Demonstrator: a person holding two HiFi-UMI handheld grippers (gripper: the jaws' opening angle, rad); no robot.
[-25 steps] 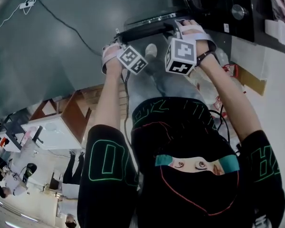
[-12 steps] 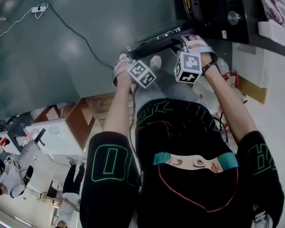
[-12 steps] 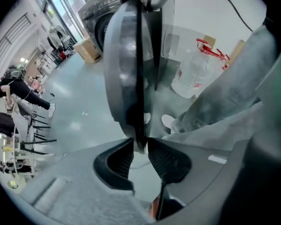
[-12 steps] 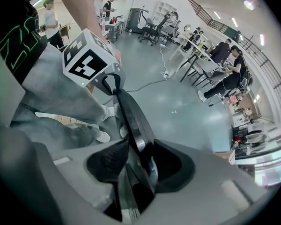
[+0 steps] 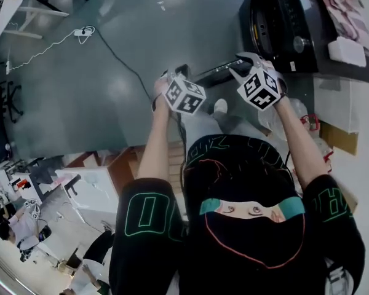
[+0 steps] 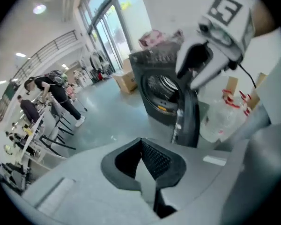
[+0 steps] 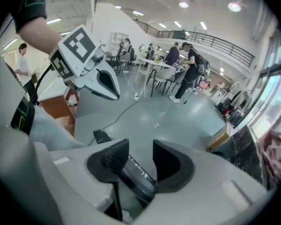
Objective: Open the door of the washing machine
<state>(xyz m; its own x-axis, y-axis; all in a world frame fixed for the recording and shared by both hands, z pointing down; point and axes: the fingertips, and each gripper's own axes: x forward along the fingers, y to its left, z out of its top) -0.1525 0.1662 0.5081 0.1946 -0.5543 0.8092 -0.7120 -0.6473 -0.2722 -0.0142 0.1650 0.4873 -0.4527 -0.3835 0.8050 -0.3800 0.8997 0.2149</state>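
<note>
Beside the washing machine, grey floor runs away from its front and fills most of my head view. The machine is dark and front-loading, with its round drum mouth uncovered. Its door stands swung out from the front as a dark slab. My left gripper view shows the door edge-on, just to one side of the drum mouth.

My right tool sits at the door's upper edge, close to the machine's front. Its jaws are apart, with the door's dark edge running between them. One pad overlaps that edge and a gap shows beside the other, so I read it as released rather than clamped.

My left tool hangs farther out from the machine than the right one, clear of the door. Its jaws have just been closing and are now clenched, pad against pad, with nothing between them.

A clear plastic bag slumps on the floor beside the machine, just past the door. A cardboard box stands at the machine's other side.

A thin cable trails across the floor away from the machine's front. It ends well away from the machine at a white power strip.
</note>
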